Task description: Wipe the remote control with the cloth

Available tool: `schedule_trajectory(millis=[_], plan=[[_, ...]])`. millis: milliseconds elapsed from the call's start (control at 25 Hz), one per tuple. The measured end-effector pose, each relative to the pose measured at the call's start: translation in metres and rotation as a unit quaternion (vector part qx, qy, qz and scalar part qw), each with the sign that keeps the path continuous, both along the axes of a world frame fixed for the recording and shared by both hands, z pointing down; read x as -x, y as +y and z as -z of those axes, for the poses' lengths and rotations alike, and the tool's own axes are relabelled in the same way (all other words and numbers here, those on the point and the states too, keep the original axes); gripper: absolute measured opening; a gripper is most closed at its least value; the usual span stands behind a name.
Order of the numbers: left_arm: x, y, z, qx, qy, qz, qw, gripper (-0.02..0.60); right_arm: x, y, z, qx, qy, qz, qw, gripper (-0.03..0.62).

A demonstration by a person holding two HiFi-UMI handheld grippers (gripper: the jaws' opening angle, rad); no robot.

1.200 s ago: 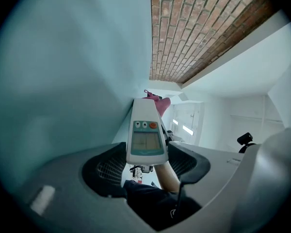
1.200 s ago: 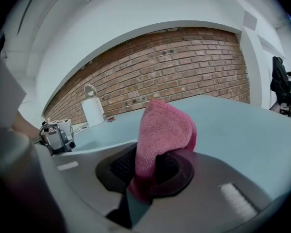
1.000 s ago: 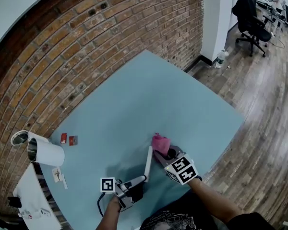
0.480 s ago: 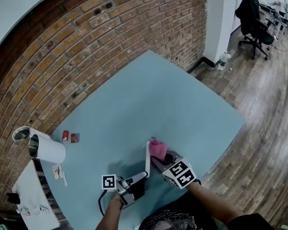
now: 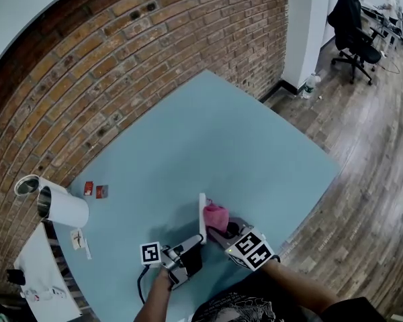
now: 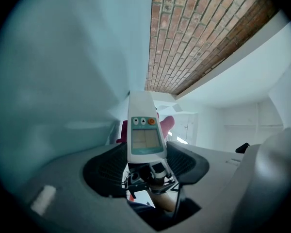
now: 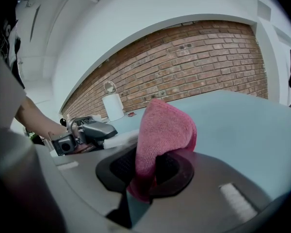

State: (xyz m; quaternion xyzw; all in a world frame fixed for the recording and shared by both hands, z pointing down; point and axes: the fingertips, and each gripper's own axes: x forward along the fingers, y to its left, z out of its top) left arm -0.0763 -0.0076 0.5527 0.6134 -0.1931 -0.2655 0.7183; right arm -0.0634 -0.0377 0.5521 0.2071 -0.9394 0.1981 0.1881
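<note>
Observed from the near side: a red brick wall (image 5: 121,66) ran behind a light blue table (image 5: 221,133). A wooden plank floor (image 5: 369,153) lay to the right. A black office chair (image 5: 351,20) stood well apart in the far corner. White cylindrical containers (image 5: 62,210) stood near the table's left corner.

Both grippers were over the table's near edge, close together.

- **Left gripper (image 6: 145,165):** it pointed roughly level. Its fingers (image 6: 106,166) were closed on the lower end of a slim white remote control (image 6: 144,130). The remote control jutted forward, clear of the table, with its screen and buttons facing the gripper's camera.
- **Right gripper (image 7: 153,168):** it was tilted down. Its fingers (image 7: 177,169) were clamped on a folded pink microfibre cloth (image 7: 162,130), which stood up out of them in a rounded wad.

From overhead, the cloth sat just beside the remote control's far half, on its right. In the left gripper view, pink showed behind the remote control on either side. Actual contact could not be confirmed.

Two small red items (image 5: 95,191) lay on the table near the containers. They were too small to identify.
</note>
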Motion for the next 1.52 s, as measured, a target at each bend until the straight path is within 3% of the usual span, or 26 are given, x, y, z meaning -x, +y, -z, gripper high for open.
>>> schedule_trajectory(millis=[600,1160,1520], plan=[[0.000,-0.011,-0.001,-0.005,0.014,0.039,0.9991,0.245,-0.008,0.031,0.010,-0.013,-0.005,0.032,0.999,0.067],[-0.004,-0.017,0.000,-0.007,0.020,0.050,0.9985,0.245,0.011,0.081,0.030,-0.019,-0.026,0.133,0.991,0.067],[-0.002,-0.016,-0.001,-0.009,0.017,0.051,0.9985,0.245,0.022,0.087,0.028,-0.007,-0.026,0.155,0.988,0.067]])
